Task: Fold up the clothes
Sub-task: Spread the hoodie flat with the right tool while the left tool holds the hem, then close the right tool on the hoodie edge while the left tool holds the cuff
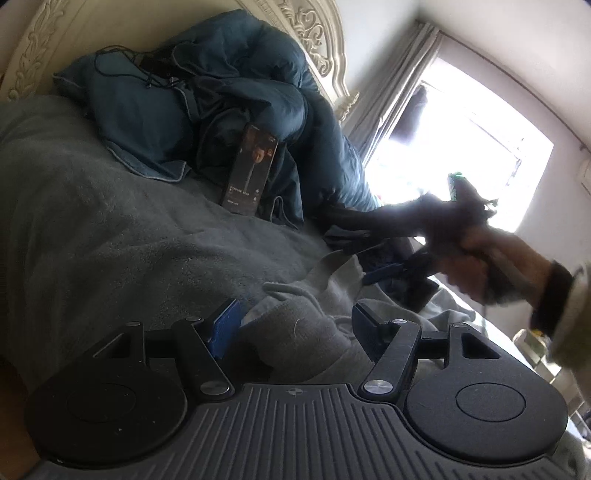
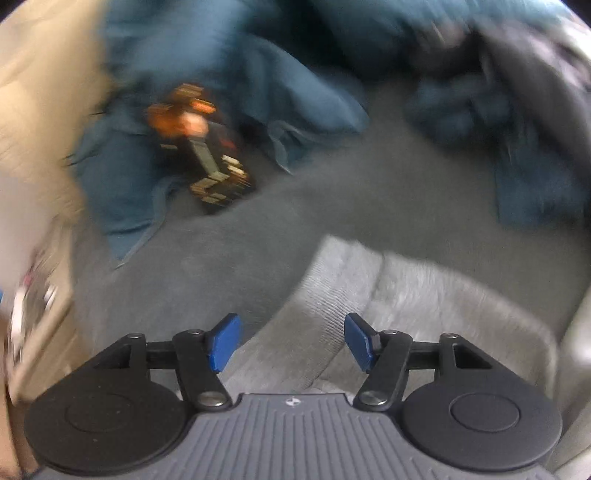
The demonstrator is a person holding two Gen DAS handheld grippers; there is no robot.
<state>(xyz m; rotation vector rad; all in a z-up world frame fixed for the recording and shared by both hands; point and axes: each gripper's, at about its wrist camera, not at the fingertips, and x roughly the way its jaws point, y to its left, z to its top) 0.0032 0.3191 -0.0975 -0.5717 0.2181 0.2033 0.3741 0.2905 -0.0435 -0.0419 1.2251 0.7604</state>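
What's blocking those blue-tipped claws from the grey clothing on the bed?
Nothing visible. The grey garment already bulges up between the left gripper's open jaws, and its ribbed edge lies directly under the right gripper. The dark box sits farther back.

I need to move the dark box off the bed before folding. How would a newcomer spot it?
Start at the carved cream headboard and drop to the heap of blue bedding below it. The box stands propped against that heap on the grey blanket. It is the only stiff, tall, dark thing there, with print on its front.
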